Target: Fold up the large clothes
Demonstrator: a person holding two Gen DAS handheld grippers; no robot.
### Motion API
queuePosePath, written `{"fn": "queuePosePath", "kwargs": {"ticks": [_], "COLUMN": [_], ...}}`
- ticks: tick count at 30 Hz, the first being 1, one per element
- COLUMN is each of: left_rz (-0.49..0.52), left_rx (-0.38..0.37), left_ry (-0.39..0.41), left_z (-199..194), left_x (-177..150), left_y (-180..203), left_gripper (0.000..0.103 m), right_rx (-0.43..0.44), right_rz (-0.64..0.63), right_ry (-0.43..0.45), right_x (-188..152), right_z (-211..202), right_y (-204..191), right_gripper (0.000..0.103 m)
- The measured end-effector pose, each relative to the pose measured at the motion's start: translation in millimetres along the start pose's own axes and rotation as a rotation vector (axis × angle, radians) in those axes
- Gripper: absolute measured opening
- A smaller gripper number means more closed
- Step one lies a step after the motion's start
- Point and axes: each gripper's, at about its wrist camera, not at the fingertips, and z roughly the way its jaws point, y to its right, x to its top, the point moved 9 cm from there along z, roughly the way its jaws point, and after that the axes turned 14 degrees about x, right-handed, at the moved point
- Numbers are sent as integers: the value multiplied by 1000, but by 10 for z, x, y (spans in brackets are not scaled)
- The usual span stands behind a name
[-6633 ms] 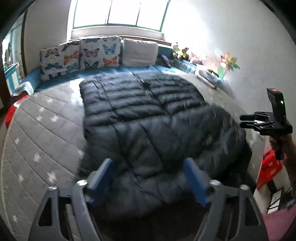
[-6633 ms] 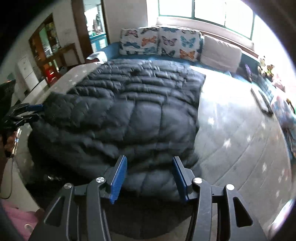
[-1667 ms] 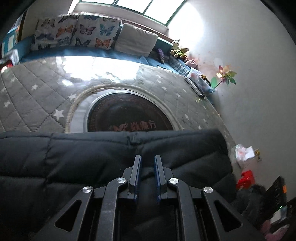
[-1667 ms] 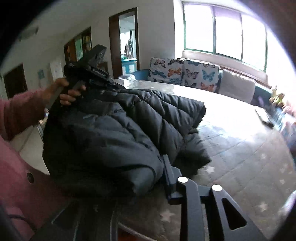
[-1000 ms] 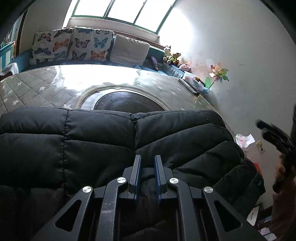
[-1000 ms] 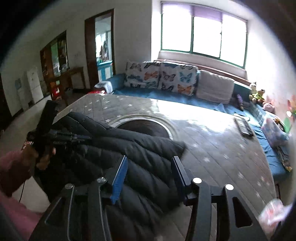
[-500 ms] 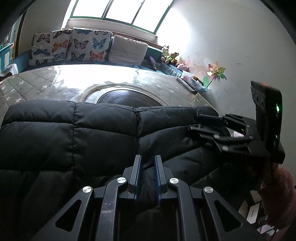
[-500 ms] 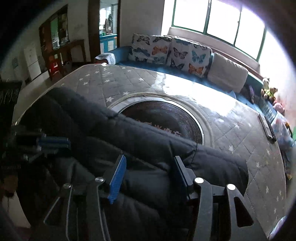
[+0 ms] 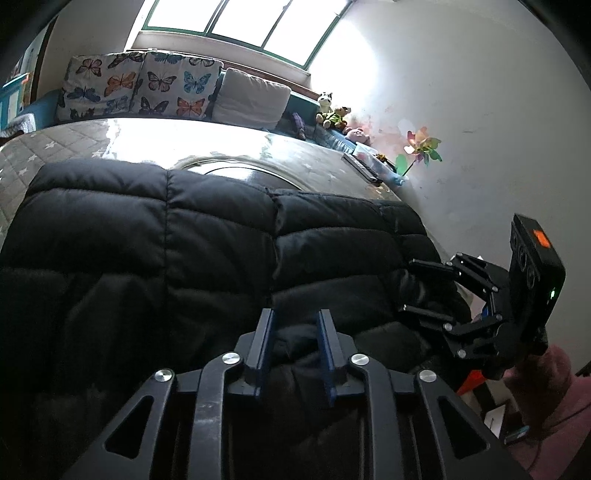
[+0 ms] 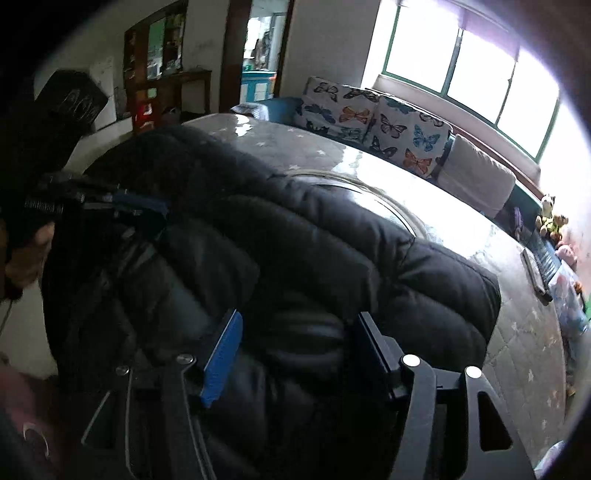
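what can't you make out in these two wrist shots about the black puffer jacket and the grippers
- Near edge of the black puffer jacket: cut off behind the left hand-held gripper, left wrist view.
- Whether the right hand-held gripper, jaws opening, touches fabric: too dark, right wrist view.
- Left hand: shadowed, edge-cropped.

Bright window above butterfly cushions

Jacket lower part — cut off

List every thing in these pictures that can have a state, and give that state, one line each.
Black puffer jacket: folded over, lying on the table.
Left gripper: jaws opening, jacket fabric between them.
Right gripper: jaws opening over the jacket.
Table: covered by a grey star-patterned cloth.
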Motion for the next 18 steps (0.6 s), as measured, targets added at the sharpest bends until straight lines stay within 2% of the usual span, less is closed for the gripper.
{"fn": "queuePosePath", "kwargs": {"ticks": [3, 8, 12, 18], "left_rz": [5, 9, -9, -111], "left_rx": [3, -21, -54, -80], "left_ry": [14, 8, -13, -26], "left_z": [-14, -52, -179, -359], "left_x": [-88, -189, -236, -285], "left_y": [-24, -39, -145, -460], "left_gripper": [27, 27, 27, 27], "right_rx": [-32, -46, -33, -9], "right_rz": [-47, -43, -19, 12], "right_ry": [-3, 50, -18, -132], "right_x": [-89, -146, -110, -269], "right_z": [-2, 65, -15, -8], "right_y": [-54, -30, -5, 8], "right_gripper": [69, 69, 69, 69]}}
